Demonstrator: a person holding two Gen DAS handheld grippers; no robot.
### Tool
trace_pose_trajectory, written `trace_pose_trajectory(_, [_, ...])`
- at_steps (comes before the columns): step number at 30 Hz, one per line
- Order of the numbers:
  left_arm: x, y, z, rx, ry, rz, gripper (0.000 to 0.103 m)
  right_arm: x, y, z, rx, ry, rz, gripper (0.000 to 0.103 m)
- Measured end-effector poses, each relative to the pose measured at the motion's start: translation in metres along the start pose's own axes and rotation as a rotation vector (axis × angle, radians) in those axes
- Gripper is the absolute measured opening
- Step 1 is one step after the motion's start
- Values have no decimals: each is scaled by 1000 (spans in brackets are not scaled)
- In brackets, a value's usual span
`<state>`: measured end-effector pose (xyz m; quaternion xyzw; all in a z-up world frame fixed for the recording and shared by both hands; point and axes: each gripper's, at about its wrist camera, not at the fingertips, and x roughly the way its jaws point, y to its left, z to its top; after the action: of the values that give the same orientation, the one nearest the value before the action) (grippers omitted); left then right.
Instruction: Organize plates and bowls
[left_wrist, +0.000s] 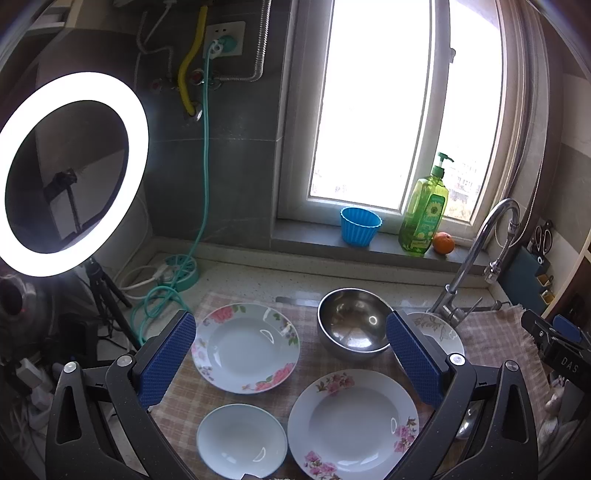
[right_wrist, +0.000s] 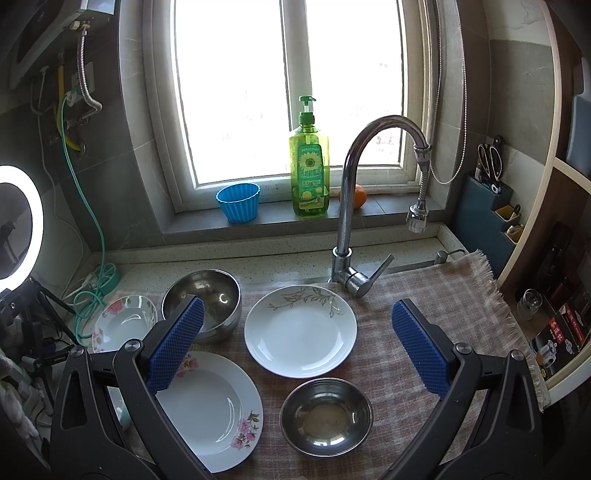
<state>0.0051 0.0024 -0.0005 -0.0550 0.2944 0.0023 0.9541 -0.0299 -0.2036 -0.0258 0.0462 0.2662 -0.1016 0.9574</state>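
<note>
Looking through the left wrist camera first, the left hand-held gripper (left_wrist: 291, 354) is wide open and holds nothing; its two blue pads (left_wrist: 168, 356) hang apart above the checked cloth (left_wrist: 495, 332) that covers the worktop (left_wrist: 258, 277). A flowery plate (left_wrist: 245, 347) lies at about 10 o'clock from the middle of the cloth; a second flowery plate (left_wrist: 352, 421) lies at 5 o'clock; a small plain white plate (left_wrist: 242, 441) lies at 7 o'clock, just beside it; a big steel bowl (left_wrist: 351, 323) sits at 1 o'clock; a plate with a leaf pattern (left_wrist: 437, 328) peeks out behind the right pad at 3 o'clock. None of them is on top of another.

Going to the right wrist camera, the right hand-held gripper (right_wrist: 299, 343) is also wide open and empty. The leaf plate (right_wrist: 301, 330) lies near the middle; a small steel bowl (right_wrist: 327, 415) sits at 6 o'clock from it; the big steel bowl (right_wrist: 207, 299) sits at 9 o'clock; one flowery plate (right_wrist: 218, 402) lies at 7 o'clock; the other flowery plate (right_wrist: 123, 325) lies far at 9 o'clock, close to the big bowl; I cannot tell if they touch.

I think the tidying has hardly begun; every plate and bowl lies alone, so all the stacking is left to do.
</note>
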Motion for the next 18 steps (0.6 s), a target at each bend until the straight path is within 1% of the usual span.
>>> trace_pose_trajectory(9, [9,10,-3,-14,28,0,102,3,4,-2,-9,19,7,103])
trace_pose_trajectory(12, [16,16,-5,-12,47,-5,102,3,5,-4,-12,22,64,103])
trace_pose_trajectory(14, [22,20,-7,-15,70,-6,102,3,6,-9,-14,46,139,103])
trace_pose_trajectory(18, [34,29,-14,-33,144,-63,102,9,15,-21,-40,99,153,103])
